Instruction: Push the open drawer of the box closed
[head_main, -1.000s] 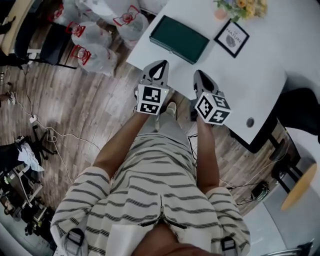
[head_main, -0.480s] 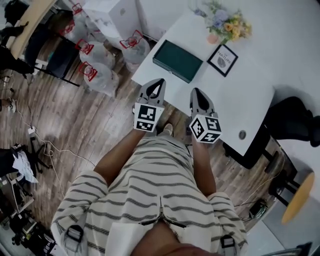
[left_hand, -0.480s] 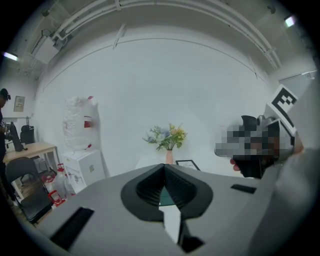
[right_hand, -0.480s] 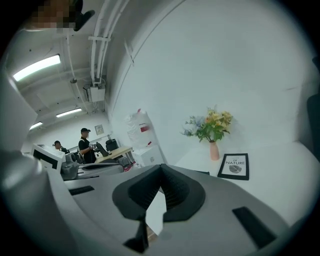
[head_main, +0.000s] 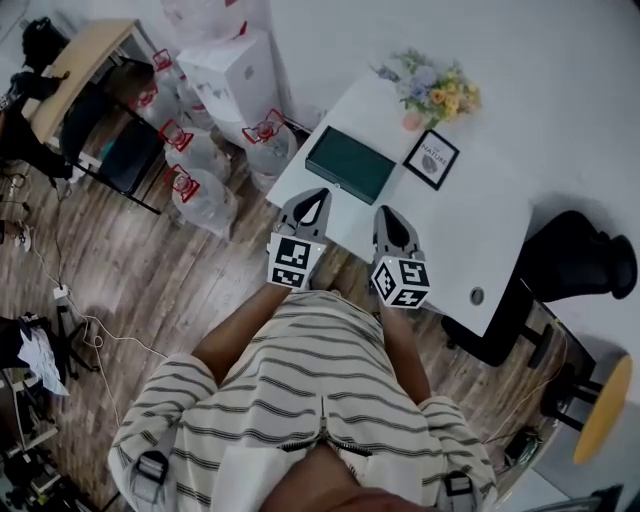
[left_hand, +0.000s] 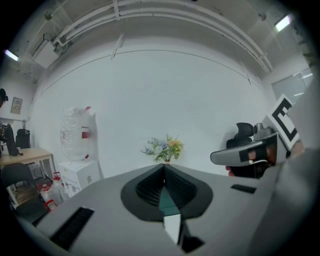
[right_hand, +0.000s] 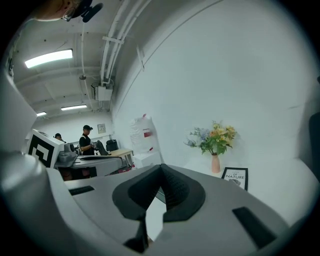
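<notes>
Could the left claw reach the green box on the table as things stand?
Probably yes: the left claw, shut and empty, points toward the green box, with only bare table between them.

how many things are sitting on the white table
3: a green box at the table's left end, a framed picture just right of it, and a vase of flowers behind the picture, by the wall. Nothing looks hidden in the head view.
</notes>
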